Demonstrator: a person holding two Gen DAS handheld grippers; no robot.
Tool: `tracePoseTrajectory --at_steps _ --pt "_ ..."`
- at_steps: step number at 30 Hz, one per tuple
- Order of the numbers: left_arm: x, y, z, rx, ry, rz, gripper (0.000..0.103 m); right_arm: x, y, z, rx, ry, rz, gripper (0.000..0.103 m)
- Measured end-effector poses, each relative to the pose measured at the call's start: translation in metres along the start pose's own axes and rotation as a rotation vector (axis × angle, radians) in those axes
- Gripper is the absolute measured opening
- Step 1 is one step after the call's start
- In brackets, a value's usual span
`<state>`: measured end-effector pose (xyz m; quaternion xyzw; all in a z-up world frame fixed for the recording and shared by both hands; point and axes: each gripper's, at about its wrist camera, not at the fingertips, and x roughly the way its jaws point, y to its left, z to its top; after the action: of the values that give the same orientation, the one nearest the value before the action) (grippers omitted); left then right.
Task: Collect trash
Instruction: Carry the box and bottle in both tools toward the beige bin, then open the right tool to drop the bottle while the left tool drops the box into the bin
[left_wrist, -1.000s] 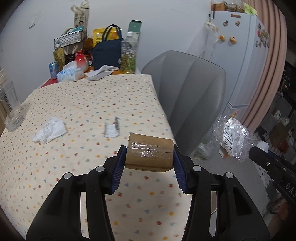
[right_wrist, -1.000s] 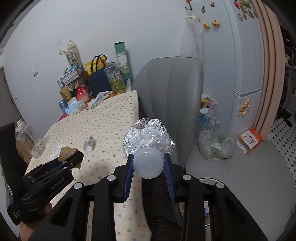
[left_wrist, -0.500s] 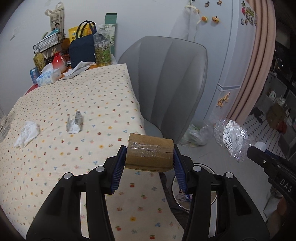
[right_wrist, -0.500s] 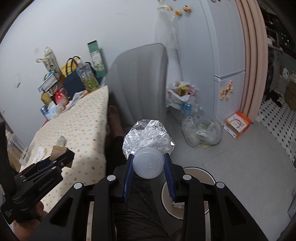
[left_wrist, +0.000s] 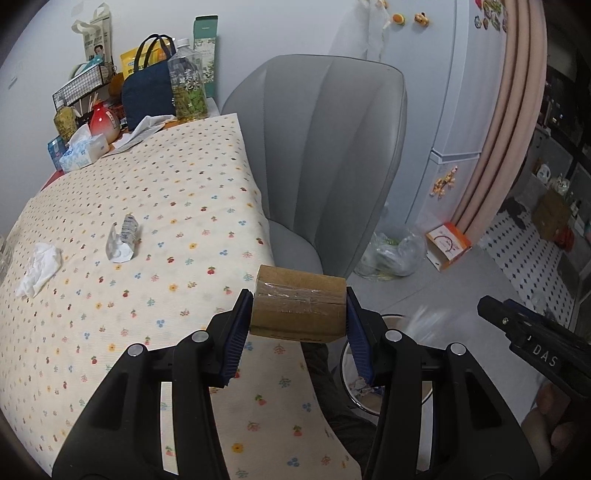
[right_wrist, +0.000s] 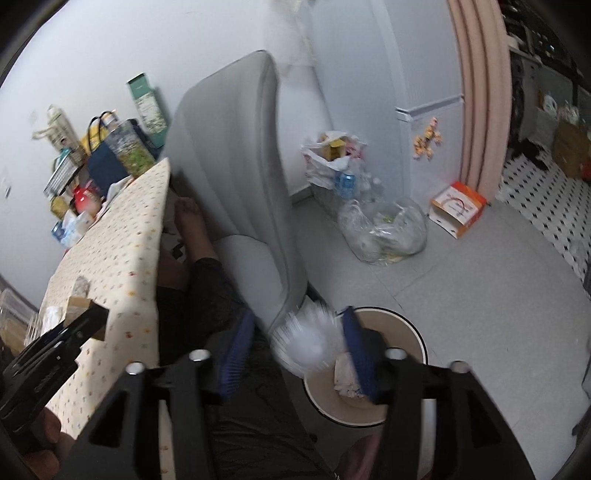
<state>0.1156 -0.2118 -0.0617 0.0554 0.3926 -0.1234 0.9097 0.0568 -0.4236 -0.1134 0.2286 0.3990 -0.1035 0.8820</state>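
Your right tongs (right_wrist: 299, 350) are opening to drop the crumpled bottle (right_wrist: 310, 341) above the bin (right_wrist: 413, 332); next bring there the cardboard box (left_wrist: 298, 310) that your left tongs (left_wrist: 297, 332) hold.

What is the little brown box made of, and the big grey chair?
The small brown box looks like matte cardboard: plain tan faces, with shiny clear tape across the top seam. The big grey chair seems padded, covered in smooth faux leather or vinyl: soft sheen, stitched vertical channels. Real leather cannot be ruled out.
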Motion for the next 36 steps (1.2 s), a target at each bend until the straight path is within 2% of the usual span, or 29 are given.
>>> tracePoseTrajectory --at_steps 3,8,16,22,33,36 --pt "0.003 -0.008 -0.001 0.011 0.007 -0.004 0.049 -0.001 -0.009 -0.001 0.009 -0.003 -0.009 0.058" --pt "0.007 -0.032 0.001 0.059 0.018 -0.026 0.049 -0.014 -0.024 0.000 0.017 -0.040 -0.027 0.070" --pt "0.010 -0.079 0.005 0.136 0.016 -0.088 0.049 -0.044 -0.057 0.006 0.049 -0.098 -0.075 0.078" --pt "0.014 -0.108 0.004 0.182 0.027 -0.120 0.049 -0.060 -0.080 0.006 0.073 -0.118 -0.100 0.082" --pt "0.028 -0.158 -0.003 0.259 0.067 -0.172 0.049 -0.060 -0.114 0.003 0.127 -0.116 -0.134 0.084" --pt "0.031 -0.169 -0.005 0.279 0.087 -0.198 0.053 -0.059 -0.120 0.002 0.138 -0.116 -0.142 0.084"
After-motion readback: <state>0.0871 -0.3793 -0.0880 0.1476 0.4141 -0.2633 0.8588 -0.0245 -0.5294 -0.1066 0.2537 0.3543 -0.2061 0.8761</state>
